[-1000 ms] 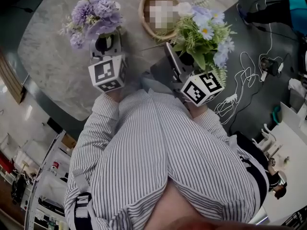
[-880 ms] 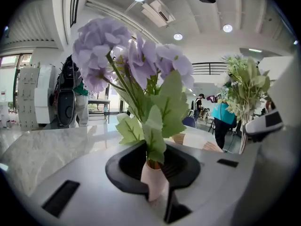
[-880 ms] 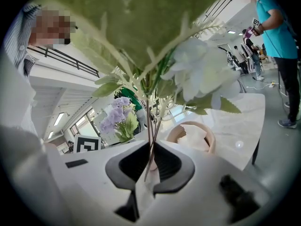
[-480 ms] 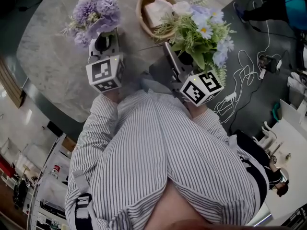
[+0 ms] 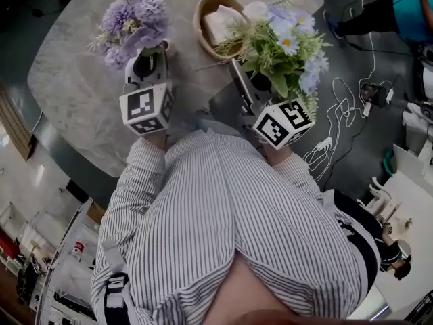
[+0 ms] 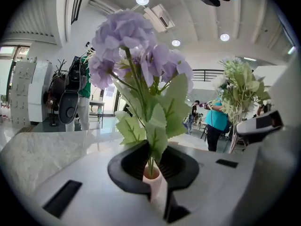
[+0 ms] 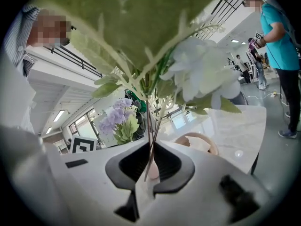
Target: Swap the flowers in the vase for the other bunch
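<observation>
i read: lilac bunch (image 5: 135,15), white-and-pale-blue bunch (image 5: 284,42) with green leaves, grey marbled table (image 5: 74,93), tan bowl (image 5: 199,17), shirt (image 5: 223,235) in thin grey-white stripes.

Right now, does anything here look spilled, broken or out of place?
Nothing spilled or broken. The left hand-held gripper, its jaws just closed, grips the purple bunch upright; the right hand-held gripper grips the white-and-blue bunch. Only a white cable sprawls on the floor.

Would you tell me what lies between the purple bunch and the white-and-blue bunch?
A wooden bowl holding something white, seen in the head view, on the table between the purple bunch and the white-and-blue bunch.
</observation>
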Available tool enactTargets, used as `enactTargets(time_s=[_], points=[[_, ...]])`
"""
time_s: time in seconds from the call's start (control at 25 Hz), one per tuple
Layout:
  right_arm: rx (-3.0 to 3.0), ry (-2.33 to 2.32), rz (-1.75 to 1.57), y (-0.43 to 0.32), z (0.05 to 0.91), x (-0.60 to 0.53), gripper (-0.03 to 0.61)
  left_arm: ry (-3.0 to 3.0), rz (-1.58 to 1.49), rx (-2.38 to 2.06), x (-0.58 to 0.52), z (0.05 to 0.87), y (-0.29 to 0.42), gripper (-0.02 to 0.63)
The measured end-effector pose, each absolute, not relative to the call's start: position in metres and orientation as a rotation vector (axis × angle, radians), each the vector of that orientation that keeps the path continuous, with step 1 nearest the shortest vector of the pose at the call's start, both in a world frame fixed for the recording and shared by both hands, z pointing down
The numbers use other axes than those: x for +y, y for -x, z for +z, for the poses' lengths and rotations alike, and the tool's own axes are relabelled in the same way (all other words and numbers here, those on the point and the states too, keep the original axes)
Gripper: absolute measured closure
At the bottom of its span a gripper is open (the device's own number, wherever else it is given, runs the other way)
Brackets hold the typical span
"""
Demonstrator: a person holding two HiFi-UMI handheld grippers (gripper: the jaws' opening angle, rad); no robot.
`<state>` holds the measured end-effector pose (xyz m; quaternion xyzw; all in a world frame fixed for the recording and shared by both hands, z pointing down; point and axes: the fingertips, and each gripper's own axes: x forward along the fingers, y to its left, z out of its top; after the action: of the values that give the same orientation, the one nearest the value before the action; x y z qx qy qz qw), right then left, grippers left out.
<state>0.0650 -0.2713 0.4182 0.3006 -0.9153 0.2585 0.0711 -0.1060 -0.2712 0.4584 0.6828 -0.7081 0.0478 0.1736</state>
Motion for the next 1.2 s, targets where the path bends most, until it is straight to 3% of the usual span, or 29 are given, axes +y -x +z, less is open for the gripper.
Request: enactTargets(time_s=[1.2], points=[[-2.849,-0.830,0.542,-0.022,0.356,-0.248,0.543,-2.116,-0.146,-2.102,-0.225,0.340,0.135,0.569]])
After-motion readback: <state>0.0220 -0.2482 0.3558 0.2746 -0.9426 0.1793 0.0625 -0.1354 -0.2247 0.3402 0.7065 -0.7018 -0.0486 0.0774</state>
